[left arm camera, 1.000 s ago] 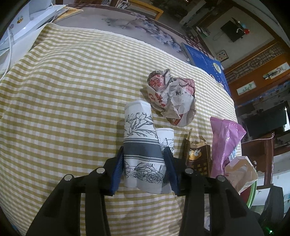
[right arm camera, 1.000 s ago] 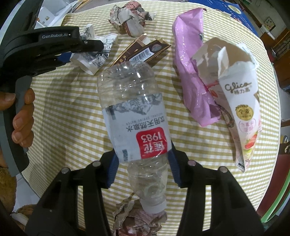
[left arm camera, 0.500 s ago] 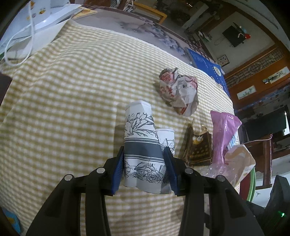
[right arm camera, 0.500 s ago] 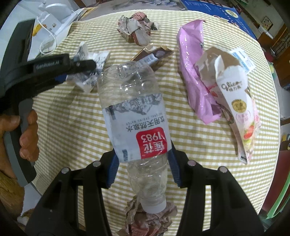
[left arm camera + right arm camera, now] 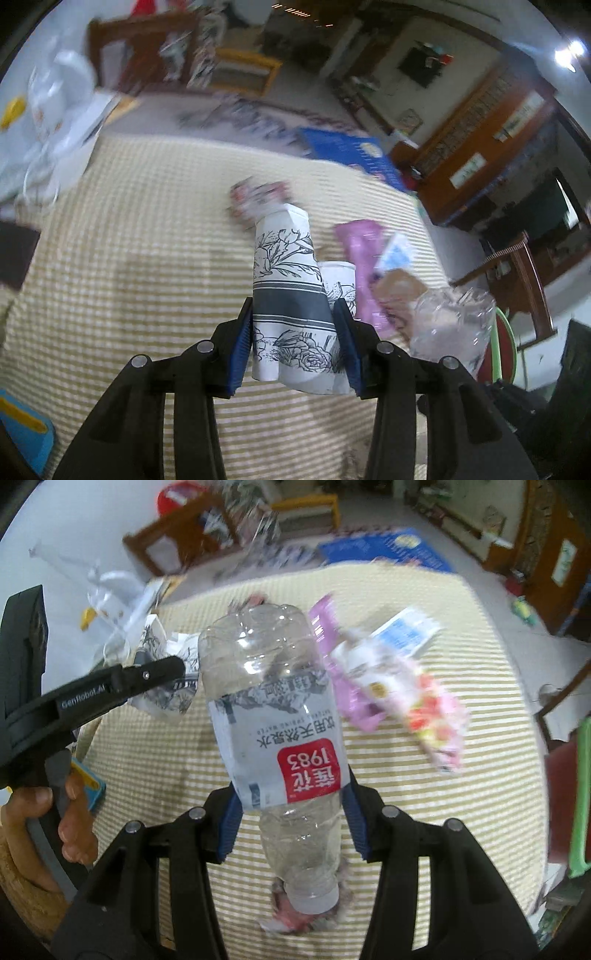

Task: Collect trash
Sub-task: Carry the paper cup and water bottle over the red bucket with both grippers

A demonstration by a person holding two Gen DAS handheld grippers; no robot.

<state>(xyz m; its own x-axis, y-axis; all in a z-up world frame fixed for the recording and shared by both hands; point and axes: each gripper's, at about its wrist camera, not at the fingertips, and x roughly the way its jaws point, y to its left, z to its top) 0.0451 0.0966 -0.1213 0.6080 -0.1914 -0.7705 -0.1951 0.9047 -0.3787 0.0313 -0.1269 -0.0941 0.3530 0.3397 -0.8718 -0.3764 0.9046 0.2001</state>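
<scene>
Both grippers carry trash above the checked tablecloth [image 5: 129,258].

Over the tablecloth, the right gripper [image 5: 291,812] pinches a clear plastic bottle [image 5: 273,716] by its labelled body, cap end toward the camera. A pink wrapper [image 5: 332,672] and a snack bag [image 5: 417,701] lie on the cloth beyond the bottle. The left gripper [image 5: 293,339] is clamped on a crushed floral paper cup [image 5: 288,291]; behind it, blurred, is what seems a crumpled paper wad [image 5: 255,203].

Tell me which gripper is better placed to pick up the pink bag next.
Neither yet: the left gripper is shut on a paper cup, the right gripper on a bottle. Once emptied, probably the right: the pink bag lies on its side of the table.
</scene>
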